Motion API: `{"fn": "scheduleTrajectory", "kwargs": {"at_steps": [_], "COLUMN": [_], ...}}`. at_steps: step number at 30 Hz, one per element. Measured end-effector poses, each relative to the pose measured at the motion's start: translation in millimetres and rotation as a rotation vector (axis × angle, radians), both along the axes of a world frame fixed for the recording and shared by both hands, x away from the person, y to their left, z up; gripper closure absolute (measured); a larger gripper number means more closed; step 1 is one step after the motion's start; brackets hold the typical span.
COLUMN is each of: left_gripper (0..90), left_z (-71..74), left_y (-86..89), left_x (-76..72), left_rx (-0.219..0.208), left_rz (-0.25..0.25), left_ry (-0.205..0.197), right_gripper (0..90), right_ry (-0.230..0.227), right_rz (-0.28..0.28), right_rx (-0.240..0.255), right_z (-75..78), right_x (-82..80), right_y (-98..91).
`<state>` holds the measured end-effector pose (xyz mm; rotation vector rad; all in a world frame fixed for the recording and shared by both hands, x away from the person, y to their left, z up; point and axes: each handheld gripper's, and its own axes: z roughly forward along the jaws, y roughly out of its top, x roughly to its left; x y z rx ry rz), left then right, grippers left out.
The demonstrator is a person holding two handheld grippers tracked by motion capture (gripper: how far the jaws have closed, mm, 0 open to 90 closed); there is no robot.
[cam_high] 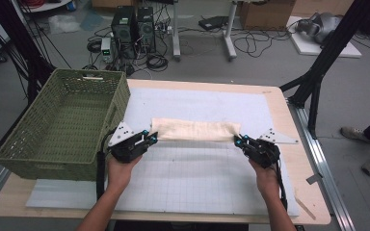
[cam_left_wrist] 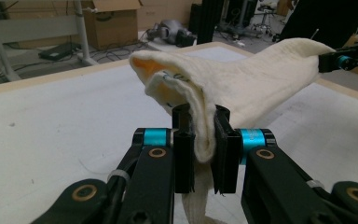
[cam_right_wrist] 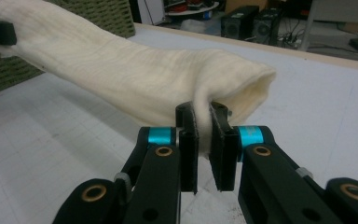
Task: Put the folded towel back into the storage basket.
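Both hands grip low in frame; my left gripper (cam_high: 150, 136) is clamped on one end of the folded cream cloth (cam_high: 192, 130), my right gripper (cam_high: 239, 140) on the other, lifting it over the mat; dropping it into the green basket (cam_high: 14, 156) remains, I judge

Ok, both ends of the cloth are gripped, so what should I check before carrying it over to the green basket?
1. Left hand-held gripper shut on the folded cream cloth: ok.
2. Right hand-held gripper shut on the other end: ok.
3. Cloth spans between the two without drooping: ok.
4. Cloth fully off the white mat: cannot tell.
5. Green basket inside is bare: ok.
6. Basket sits next to the left hand-held gripper: ok.
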<state>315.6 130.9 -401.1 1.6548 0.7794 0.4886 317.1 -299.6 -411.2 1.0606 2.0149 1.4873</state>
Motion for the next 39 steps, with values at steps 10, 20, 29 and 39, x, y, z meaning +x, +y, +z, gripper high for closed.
{"fn": "scheduleTrajectory", "kwargs": {"at_steps": [10, 20, 29, 39], "left_gripper": [80.7, 81.0, 81.1, 81.1], "left_z": [9.0, 28.7, 40.5, 51.8], "left_y": [1.8, 7.6, 19.0, 40.5], "left_x": [-3.2, -17.0, -29.4, -48.2], "left_rx": [-0.008, -0.020, -0.024, -0.036], "left_rz": [0.000, 0.022, 0.058, 0.118], "left_ry": [-0.037, -0.090, -0.096, -0.102], "right_gripper": [83.3, 83.3, 83.3, 83.3], "right_ry": [-0.049, -0.074, -0.074, -0.082], "right_rz": [0.018, 0.032, 0.061, 0.104], "right_rx": [0.026, 0.031, 0.027, 0.003], "right_z": [12.1, 25.1, 37.5, 51.8], "right_x": [-0.2, 14.5, 36.4, 61.4], "right_y": [-1.6, 6.5, 25.6, 58.1]}}
